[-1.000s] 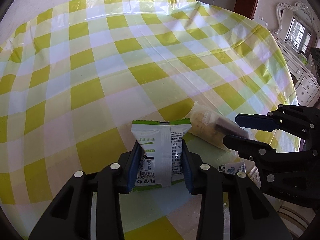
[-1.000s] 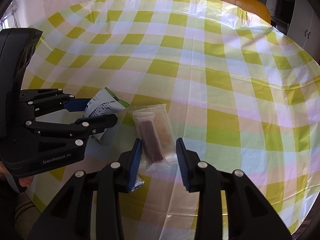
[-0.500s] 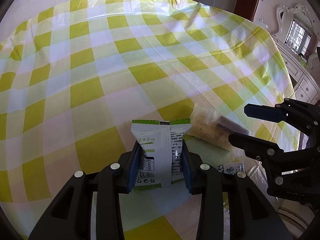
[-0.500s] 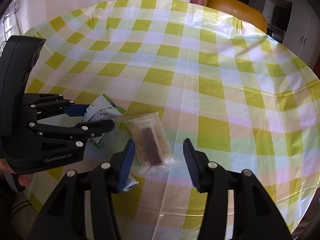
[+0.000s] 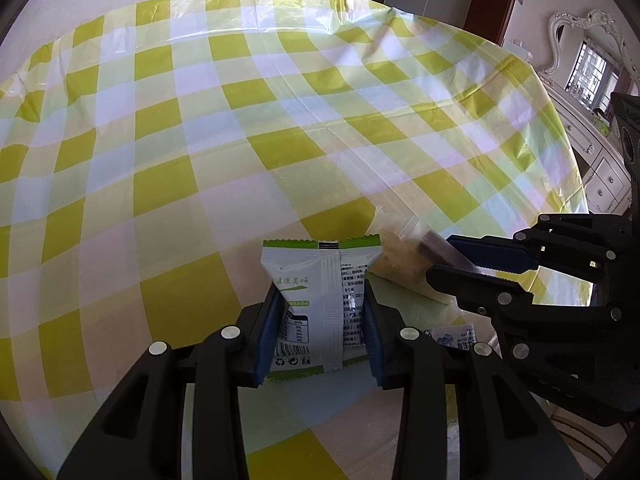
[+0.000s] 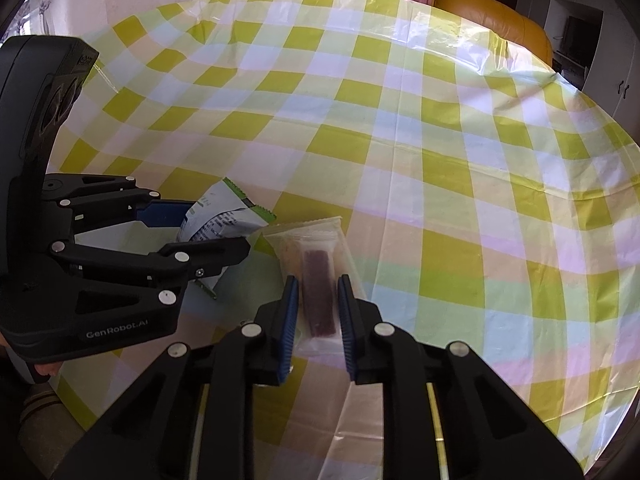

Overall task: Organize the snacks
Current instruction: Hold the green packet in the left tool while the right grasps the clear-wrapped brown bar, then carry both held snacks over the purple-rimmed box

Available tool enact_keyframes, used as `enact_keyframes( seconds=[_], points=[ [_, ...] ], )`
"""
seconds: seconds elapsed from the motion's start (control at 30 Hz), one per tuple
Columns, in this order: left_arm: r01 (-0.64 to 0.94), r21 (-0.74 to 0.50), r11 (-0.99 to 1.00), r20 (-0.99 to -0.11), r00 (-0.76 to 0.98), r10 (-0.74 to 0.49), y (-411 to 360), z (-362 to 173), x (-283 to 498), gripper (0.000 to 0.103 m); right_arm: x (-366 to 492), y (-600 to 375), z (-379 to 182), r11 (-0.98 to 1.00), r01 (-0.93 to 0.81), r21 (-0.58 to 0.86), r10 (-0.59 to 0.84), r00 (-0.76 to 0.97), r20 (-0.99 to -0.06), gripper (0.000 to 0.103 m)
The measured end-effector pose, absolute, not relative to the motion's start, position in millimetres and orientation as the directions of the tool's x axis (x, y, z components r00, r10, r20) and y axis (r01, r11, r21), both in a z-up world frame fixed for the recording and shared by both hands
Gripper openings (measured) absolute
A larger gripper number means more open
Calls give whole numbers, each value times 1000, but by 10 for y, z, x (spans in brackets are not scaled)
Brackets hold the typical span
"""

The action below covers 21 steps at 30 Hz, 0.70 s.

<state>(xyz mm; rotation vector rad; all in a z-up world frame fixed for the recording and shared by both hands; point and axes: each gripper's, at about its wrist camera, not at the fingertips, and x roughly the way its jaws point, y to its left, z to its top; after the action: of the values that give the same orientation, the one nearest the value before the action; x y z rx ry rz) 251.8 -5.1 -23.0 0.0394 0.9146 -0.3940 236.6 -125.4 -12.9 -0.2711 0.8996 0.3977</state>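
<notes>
A white and green snack packet (image 5: 316,264) stands pinched between the blue pads of my left gripper (image 5: 322,292), which is shut on it just above the checked tablecloth (image 5: 200,160). From the right wrist view the same packet (image 6: 224,220) sticks out of the left gripper (image 6: 216,232). Right beside it is a clear packet (image 6: 304,236) with a brown bar inside. My right gripper (image 6: 318,280) has its jaws closing on this clear packet, and the pads squeeze its wrapper. The left wrist view has the right gripper (image 5: 440,256) on that clear packet (image 5: 400,260).
A small blue and white sachet (image 5: 454,336) lies on the cloth between the two grippers. The round table's near edge runs close below both. An orange sofa (image 6: 492,20) stands beyond the far edge, and a white dresser (image 5: 600,176) to the right.
The right gripper's jaws spread wider around the clear packet, then came together and now squeeze it. The left gripper and its packet have not moved.
</notes>
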Motion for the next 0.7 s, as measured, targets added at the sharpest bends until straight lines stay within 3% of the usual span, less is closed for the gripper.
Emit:
enact_keyframes(
  seconds=[0.13,0.7],
  points=[
    [340,-143,929,-770,551,-321,-40,-203,2491,36,2345,-1285,-111,898,-438,-47,232,560,-795,14],
    [363,-141,921,-737,583,-342,-390,113,2281,35,2124,-1838,82,954,-293,-62,140,619,-773,13]
  ],
)
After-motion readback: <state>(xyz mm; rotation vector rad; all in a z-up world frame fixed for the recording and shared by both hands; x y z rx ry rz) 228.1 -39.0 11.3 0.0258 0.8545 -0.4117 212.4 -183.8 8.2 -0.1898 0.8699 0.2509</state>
